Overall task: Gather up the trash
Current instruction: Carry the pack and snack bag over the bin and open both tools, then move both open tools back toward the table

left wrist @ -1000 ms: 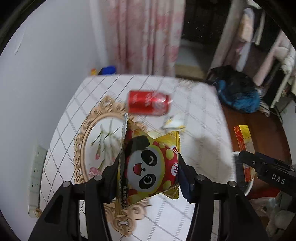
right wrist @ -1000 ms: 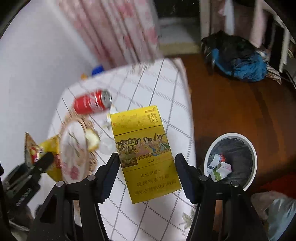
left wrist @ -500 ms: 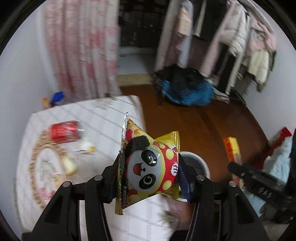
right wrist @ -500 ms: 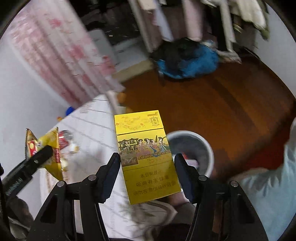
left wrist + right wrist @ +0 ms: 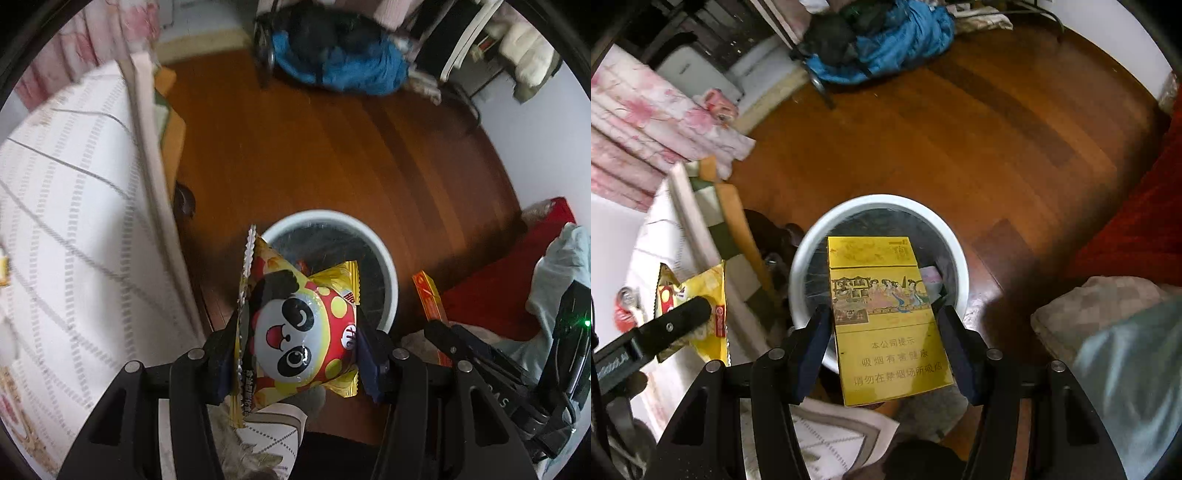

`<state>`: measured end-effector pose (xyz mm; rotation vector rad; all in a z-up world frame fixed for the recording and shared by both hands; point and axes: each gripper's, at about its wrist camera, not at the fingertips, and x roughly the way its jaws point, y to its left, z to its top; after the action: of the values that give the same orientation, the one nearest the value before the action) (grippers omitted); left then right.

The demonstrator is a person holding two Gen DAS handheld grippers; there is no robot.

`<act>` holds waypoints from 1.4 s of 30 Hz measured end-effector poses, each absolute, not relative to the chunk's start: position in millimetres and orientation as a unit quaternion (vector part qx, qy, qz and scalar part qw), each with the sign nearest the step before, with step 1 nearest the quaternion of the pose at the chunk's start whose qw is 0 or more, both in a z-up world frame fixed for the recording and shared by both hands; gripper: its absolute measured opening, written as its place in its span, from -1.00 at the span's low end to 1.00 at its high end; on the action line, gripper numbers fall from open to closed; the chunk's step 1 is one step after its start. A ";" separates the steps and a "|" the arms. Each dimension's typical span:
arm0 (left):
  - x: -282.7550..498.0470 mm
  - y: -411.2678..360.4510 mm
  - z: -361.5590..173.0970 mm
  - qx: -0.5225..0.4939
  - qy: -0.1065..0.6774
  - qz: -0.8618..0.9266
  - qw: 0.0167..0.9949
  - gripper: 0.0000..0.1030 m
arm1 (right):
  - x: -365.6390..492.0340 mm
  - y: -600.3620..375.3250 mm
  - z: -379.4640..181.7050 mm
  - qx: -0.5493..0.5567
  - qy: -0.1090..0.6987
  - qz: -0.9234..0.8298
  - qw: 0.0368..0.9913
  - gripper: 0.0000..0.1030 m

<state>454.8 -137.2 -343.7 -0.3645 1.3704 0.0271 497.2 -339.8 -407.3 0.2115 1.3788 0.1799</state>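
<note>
Wood floor (image 5: 332,147) fills most of both wrist views. The table (image 5: 74,221), under a white checked cloth, runs down my left side. A blue and black bundle (image 5: 879,40) lies on the floor at the far end, well apart from everything else.

The bin (image 5: 809,258), white-rimmed with a dark liner, stands on the floor just beside the table edge. I can make out some paper scraps inside it, past the top corner of the box; too small to name.

My right gripper (image 5: 882,332) is clamped on the box (image 5: 886,317), a flat yellow cigarette pack with printed figures and Chinese text. The jaws press its two long edges. The box sits face up above the bin, its far end over the bin's mouth.

My left gripper (image 5: 299,343) is closed on the bag (image 5: 299,332), a puffed yellow and red snack packet with a panda face. The jaws squeeze it from both sides. It hangs above the near rim of the bin. In the right view the same bag (image 5: 698,306) shows at the left, over the table edge.

A red can (image 5: 626,306) lies on the table, far left, blurred.
</note>
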 end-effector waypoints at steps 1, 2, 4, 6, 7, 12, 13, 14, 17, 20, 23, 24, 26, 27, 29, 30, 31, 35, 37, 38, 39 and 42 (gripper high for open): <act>458.8 -139.9 -348.3 -0.165 0.634 0.014 0.756 0.00 | 503.2 -339.1 -416.1 0.095 0.637 0.081 0.761 0.19; 461.9 -142.7 -352.7 -0.159 0.639 0.016 0.752 0.01 | 506.8 -337.7 -422.2 0.092 0.639 0.077 0.759 0.19; 466.3 -143.7 -361.8 -0.154 0.646 0.016 0.747 0.10 | 515.4 -336.6 -434.4 0.086 0.642 0.072 0.759 0.19; 467.6 -143.9 -366.5 -0.147 0.647 0.025 0.748 0.55 | 521.0 -335.6 -443.6 0.078 0.645 0.064 0.757 0.19; 467.7 -143.6 -367.5 -0.146 0.647 0.028 0.748 0.89 | 522.7 -335.9 -447.7 0.076 0.647 0.063 0.756 0.20; 460.8 -140.0 -371.2 -0.126 0.648 0.049 0.750 0.96 | 526.8 -332.0 -460.8 0.062 0.660 0.059 0.746 1.00; 459.4 -140.4 -370.6 -0.123 0.646 0.052 0.752 0.96 | 524.0 -332.1 -460.5 0.060 0.662 0.056 0.745 1.00; 456.4 -141.0 -368.2 -0.118 0.642 0.057 0.755 0.96 | 520.8 -332.9 -459.8 0.058 0.664 0.053 0.744 1.00; 448.6 -143.5 -363.2 -0.092 0.632 0.070 0.766 0.96 | 512.0 -331.5 -455.2 0.050 0.670 0.050 0.739 1.00; 442.2 -144.3 -357.8 -0.082 0.627 0.075 0.771 0.96 | 504.1 -331.7 -447.0 0.041 0.670 0.047 0.740 1.00; 440.4 -145.4 -350.5 -0.075 0.619 0.079 0.778 0.96 | 496.1 -333.2 -435.4 0.037 0.666 0.044 0.744 1.00; 440.6 -146.3 -349.3 -0.074 0.618 0.079 0.779 0.96 | 493.9 -333.4 -430.8 0.037 0.664 0.044 0.746 1.00; 439.3 -148.0 -343.8 -0.072 0.614 0.079 0.782 0.96 | 489.5 -334.8 -421.7 0.035 0.660 0.042 0.749 1.00; 437.4 -148.1 -339.0 -0.070 0.611 0.080 0.784 0.96 | 488.2 -335.6 -417.2 0.036 0.658 0.043 0.751 1.00; 435.5 -149.9 -331.9 -0.067 0.606 0.080 0.789 0.96 | 484.0 -337.3 -407.0 0.034 0.653 0.043 0.755 1.00; 433.4 -151.0 -326.0 -0.065 0.602 0.081 0.792 0.96 | 482.7 -338.5 -402.0 0.035 0.651 0.043 0.757 1.00; 432.4 -152.2 -322.8 -0.064 0.599 0.081 0.794 0.96 | 480.8 -339.6 -396.9 0.036 0.649 0.043 0.759 1.00; 424.4 -155.9 -303.9 -0.062 0.586 0.080 0.804 0.96 | 470.1 -343.1 -370.9 0.036 0.636 0.045 0.770 1.00; 418.5 -158.5 -293.2 -0.061 0.579 0.079 0.810 0.96 | 464.4 -344.8 -358.0 0.038 0.629 0.046 0.775 1.00; 415.6 -159.4 -287.5 -0.061 0.574 0.078 0.813 0.96 | 460.2 -345.9 -348.2 0.038 0.624 0.047 0.779 1.00; 411.0 -160.5 -278.4 -0.060 0.567 0.077 0.818 0.96 | 457.2 -346.2 -341.0 0.039 0.619 0.047 0.783 1.00; 400.4 -161.6 -255.0 -0.060 0.550 0.077 0.830 0.96 | 446.4 -347.0 -313.0 0.044 0.602 0.050 0.796 1.00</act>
<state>400.4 -161.6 -255.0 -0.1277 1.1666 0.1637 446.4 -347.0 -313.0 0.0947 1.2934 0.1083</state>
